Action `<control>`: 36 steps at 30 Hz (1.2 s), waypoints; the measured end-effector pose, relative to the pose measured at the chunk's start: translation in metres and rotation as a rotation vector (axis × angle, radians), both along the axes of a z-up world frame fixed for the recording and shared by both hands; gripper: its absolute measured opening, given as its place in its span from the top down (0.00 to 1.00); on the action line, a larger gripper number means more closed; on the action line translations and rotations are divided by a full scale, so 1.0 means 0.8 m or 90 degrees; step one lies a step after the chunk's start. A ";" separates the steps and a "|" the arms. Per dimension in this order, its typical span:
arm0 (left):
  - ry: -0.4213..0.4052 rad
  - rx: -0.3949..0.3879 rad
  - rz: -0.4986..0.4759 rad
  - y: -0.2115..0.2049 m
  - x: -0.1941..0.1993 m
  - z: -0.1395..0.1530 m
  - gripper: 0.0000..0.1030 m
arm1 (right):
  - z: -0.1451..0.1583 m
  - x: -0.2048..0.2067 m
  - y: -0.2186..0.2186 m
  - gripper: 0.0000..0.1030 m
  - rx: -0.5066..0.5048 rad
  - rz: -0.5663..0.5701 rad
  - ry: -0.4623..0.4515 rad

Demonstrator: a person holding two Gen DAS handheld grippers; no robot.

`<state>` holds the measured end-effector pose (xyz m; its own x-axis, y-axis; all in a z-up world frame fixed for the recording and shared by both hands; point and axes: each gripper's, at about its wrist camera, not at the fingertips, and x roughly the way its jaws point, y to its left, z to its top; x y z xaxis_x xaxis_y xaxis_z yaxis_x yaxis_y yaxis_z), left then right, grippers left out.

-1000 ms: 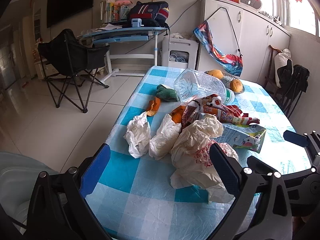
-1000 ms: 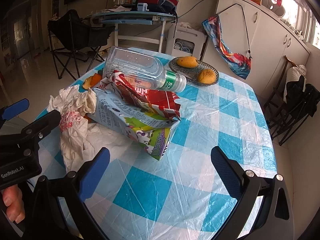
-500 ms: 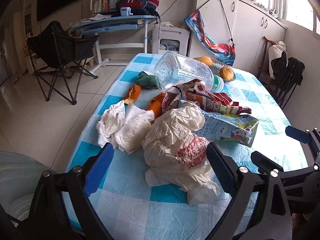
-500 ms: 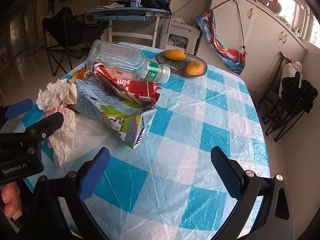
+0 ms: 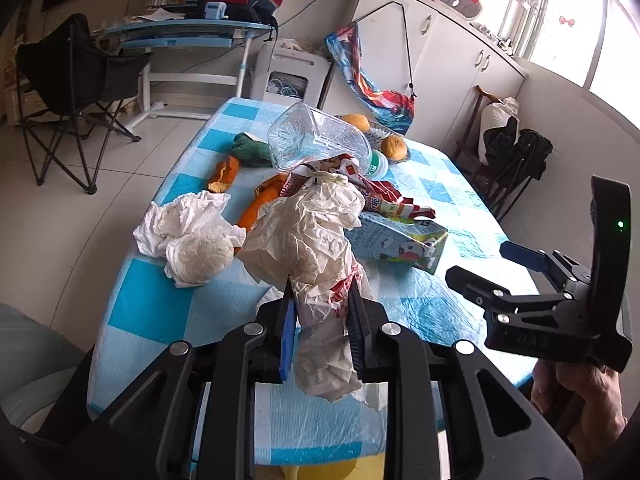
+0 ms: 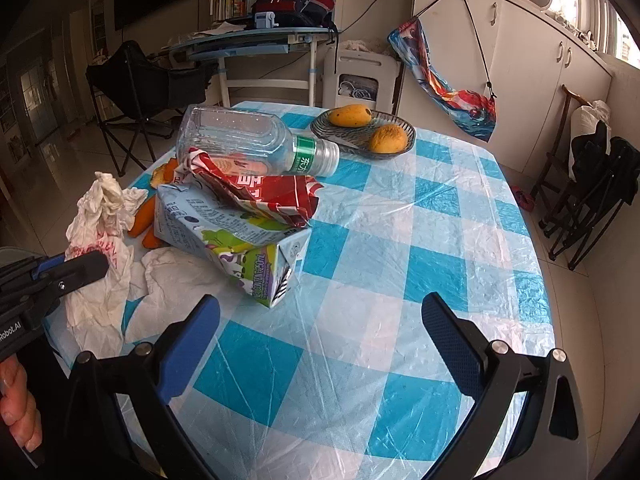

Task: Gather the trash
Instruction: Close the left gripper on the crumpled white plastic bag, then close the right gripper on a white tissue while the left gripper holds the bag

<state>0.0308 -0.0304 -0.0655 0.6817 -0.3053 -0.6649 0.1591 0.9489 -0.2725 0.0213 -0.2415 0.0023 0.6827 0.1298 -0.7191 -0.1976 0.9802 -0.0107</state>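
A heap of trash lies on the blue-checked table (image 6: 400,280): a crumpled white paper bag with red print (image 5: 316,232), white tissues (image 5: 192,232), a milk carton (image 6: 228,236), a red snack wrapper (image 6: 264,192), a clear plastic bottle (image 6: 248,140) and orange peel (image 5: 224,172). My left gripper (image 5: 322,320) is closing its jaws on the lower part of the paper bag, with the pads pressing into the paper. In the right wrist view it (image 6: 80,260) shows at the left edge against the bag (image 6: 100,240). My right gripper (image 6: 320,344) hovers open over bare tablecloth near the carton, holding nothing.
A dish (image 6: 360,142) with two mangoes stands at the table's far end. A green cloth-like lump (image 5: 252,150) lies by the bottle. A folding chair (image 5: 76,80), a desk (image 5: 180,36) and white cabinets (image 6: 520,60) ring the table. A pale bin (image 5: 24,352) sits low on the left.
The left gripper's jaws have come together from wide open onto the paper bag, and the gripper has tipped further down toward the heap. The right gripper stays open, shifted slightly.
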 end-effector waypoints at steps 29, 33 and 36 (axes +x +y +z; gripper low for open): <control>-0.027 -0.061 0.073 0.077 -0.031 0.012 0.86 | -0.035 0.026 0.085 0.36 0.138 0.151 0.081; -0.037 -0.029 0.063 0.064 -0.034 0.012 0.85 | -0.039 0.035 0.100 0.36 0.101 0.131 0.074; -0.044 -0.010 0.058 0.056 -0.037 0.012 0.85 | -0.040 0.028 0.107 0.59 0.068 0.138 0.065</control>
<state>0.0011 0.0146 -0.0557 0.7512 -0.2503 -0.6108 0.0912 0.9558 -0.2795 0.0439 -0.1562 -0.0298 0.5556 0.3432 -0.7573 -0.3975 0.9097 0.1206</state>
